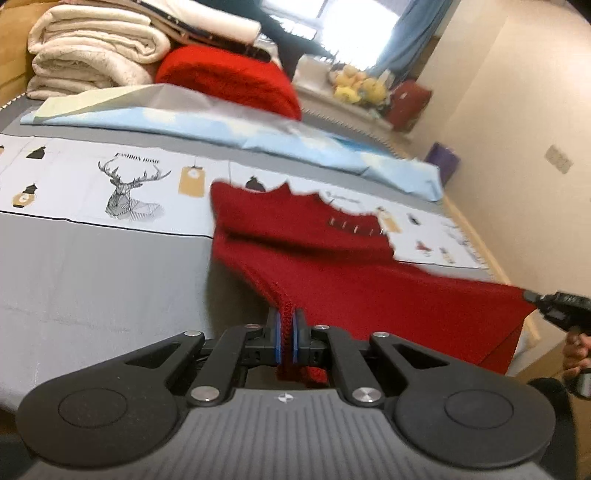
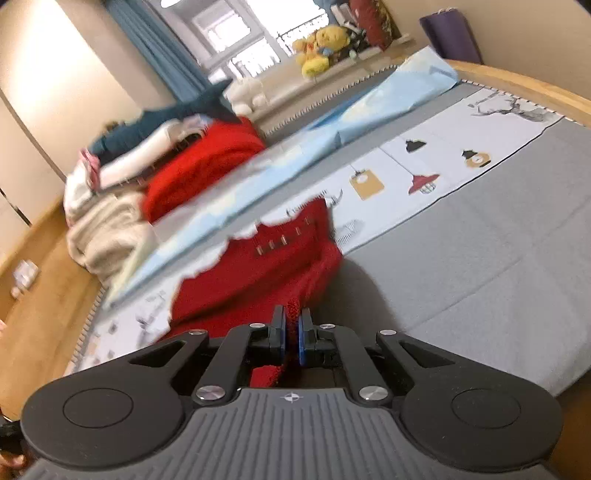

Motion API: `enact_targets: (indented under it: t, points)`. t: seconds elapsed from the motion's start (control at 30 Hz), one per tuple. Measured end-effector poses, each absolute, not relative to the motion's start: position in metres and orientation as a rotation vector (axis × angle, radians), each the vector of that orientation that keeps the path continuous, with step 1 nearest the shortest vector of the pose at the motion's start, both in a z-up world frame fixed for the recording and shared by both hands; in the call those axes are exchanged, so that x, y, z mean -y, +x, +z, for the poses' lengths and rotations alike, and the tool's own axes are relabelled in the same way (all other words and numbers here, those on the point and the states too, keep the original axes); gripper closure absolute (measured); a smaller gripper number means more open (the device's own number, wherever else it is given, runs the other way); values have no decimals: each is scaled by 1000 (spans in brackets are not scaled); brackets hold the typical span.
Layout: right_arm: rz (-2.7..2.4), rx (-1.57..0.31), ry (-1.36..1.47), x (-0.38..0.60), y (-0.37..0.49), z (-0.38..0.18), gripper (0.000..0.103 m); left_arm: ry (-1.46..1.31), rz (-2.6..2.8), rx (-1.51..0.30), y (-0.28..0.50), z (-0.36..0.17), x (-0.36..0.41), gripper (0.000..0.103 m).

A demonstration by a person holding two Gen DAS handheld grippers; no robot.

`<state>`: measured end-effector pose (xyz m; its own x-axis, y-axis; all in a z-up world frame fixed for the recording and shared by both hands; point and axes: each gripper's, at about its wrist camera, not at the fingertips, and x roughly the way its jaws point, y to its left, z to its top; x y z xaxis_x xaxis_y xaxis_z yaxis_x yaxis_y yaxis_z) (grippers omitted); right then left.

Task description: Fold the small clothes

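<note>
Both jaws clamped on red knit garment (image 1: 332, 266): left gripper (image 1: 285, 334), right gripper (image 2: 292, 339) pinch opposite near corners; body stretches away over bed (image 1: 92, 280).

Sweater (image 1: 332, 266) on bed (image 1: 92, 280), betw. both tongs; blankets (image 1: 92, 48) behind.

The printed bedsheet (image 1: 92, 173) reads "FASHION HOME" above its deer drawing (image 1: 129, 192). Nothing else is legible.

Cream walls (image 1: 509, 92), blue curtain (image 1: 410, 37) beside a bright window (image 1: 332, 14) — wood-framed bed (image 2: 517, 77).
</note>
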<state>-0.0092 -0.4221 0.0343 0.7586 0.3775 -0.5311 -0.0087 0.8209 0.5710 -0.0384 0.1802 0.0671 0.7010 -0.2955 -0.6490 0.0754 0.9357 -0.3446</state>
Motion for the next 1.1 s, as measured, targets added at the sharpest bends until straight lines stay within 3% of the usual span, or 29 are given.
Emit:
enact_targets:
  t: [0.17, 0.3, 0.63, 0.7, 0.73, 0.8, 0.83, 0.93, 1.0, 1.1]
  points:
    - [245, -628, 562, 434, -65, 65, 98, -355, -233, -757, -82, 95, -202, 98]
    - [231, -613, 656, 449, -82, 68, 98, -404, -198, -792, -55, 81, -223, 97]
    - [112, -816, 659, 430, 107, -13, 94, -441, -32, -927, 139, -18, -264, 94]
    - [-3, -804, 602, 428, 135, -25, 90, -503, -31, -933, 154, -36, -280, 85]
    - [-32, -787, 566, 428, 142, -29, 90, -537, -13, -951, 154, -46, -287, 74]
    - [-57, -786, 543, 431, 149, -44, 75, -569, 63, -1034, 153, -61, -294, 71]
    - [-70, -814, 583, 435, 150, -53, 73, -570, 61, -1044, 153, -65, -296, 70]
    - [-23, -905, 729, 437, 153, -76, 65, -579, 27, -1063, 155, -80, -300, 52]
    - [9, -948, 706, 426, 158, -87, 55, -597, 34, -1095, 158, -92, -300, 51]
    - [19, -1068, 637, 407, 166, -107, 54, -627, 51, -1135, 165, -102, -296, 51]
